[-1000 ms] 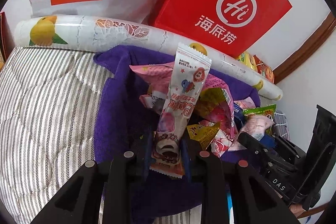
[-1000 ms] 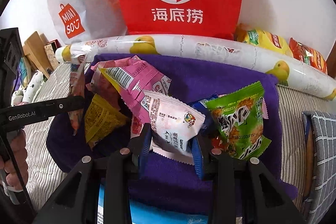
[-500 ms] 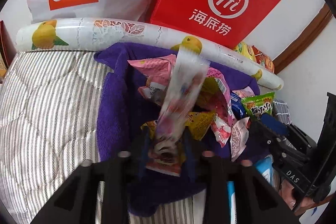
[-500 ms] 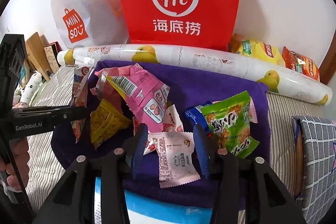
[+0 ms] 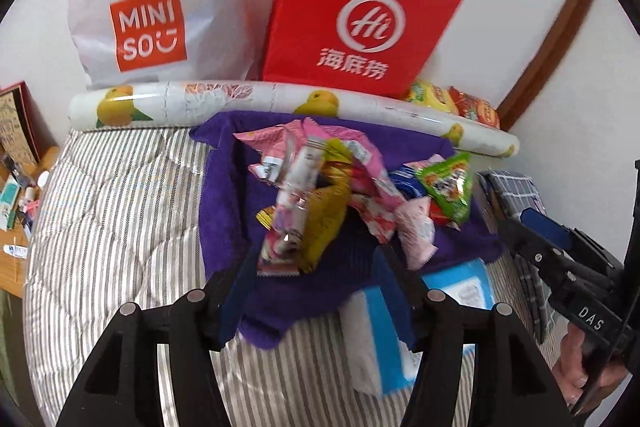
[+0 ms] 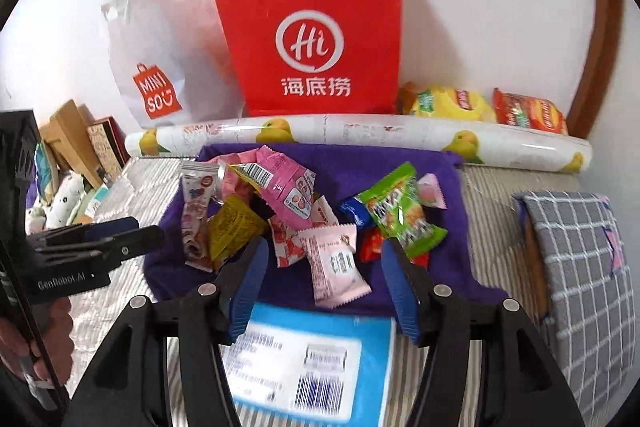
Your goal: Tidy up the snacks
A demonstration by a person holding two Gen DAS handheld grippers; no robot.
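Two grippers — left gripper (image 5: 316,291) and right gripper (image 6: 320,279) — hover over a snack pile (image 6: 288,219) on a purple towel (image 6: 400,163), jaws just opening, parted and empty.

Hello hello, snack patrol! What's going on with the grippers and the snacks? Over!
Left hand-held gripper and right hand-held gripper open, jaws just widened, nothing held. Snack packets piled on purple towel. Blue packet lies in front. Over.

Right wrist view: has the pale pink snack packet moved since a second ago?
Yes. The pale pink snack packet was clamped in the right gripper; its jaws have just been opening, and the packet now lies flat on the purple towel.
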